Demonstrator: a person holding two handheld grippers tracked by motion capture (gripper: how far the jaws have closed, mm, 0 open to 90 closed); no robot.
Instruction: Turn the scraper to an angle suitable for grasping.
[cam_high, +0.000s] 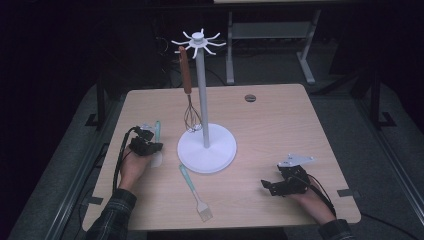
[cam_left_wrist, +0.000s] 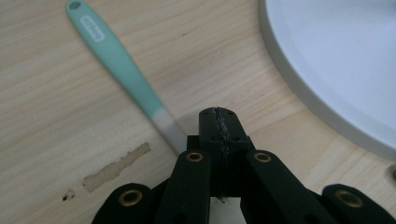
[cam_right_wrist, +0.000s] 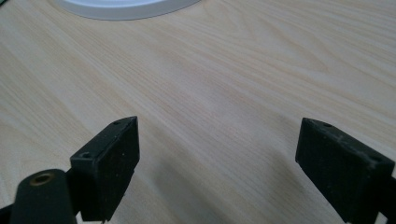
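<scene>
Near the table's left edge, the left claw (cam_left_wrist: 218, 122) is clamped on a teal-handled spatula (cam_left_wrist: 119, 70); the right claw (cam_right_wrist: 219, 163), near the right front corner, gapes wide.

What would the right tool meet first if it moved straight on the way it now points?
Bare table lies ahead of the open right tool; the first thing in line looks to be the white round base of the stand, though depth is hard to judge.

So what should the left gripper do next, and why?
Probably open the left gripper and shift it sideways onto the spatula. Its fingers are shut on nothing, just beside the handle's pale neck, and the spatula lies flat on the table, not gripped.
</scene>
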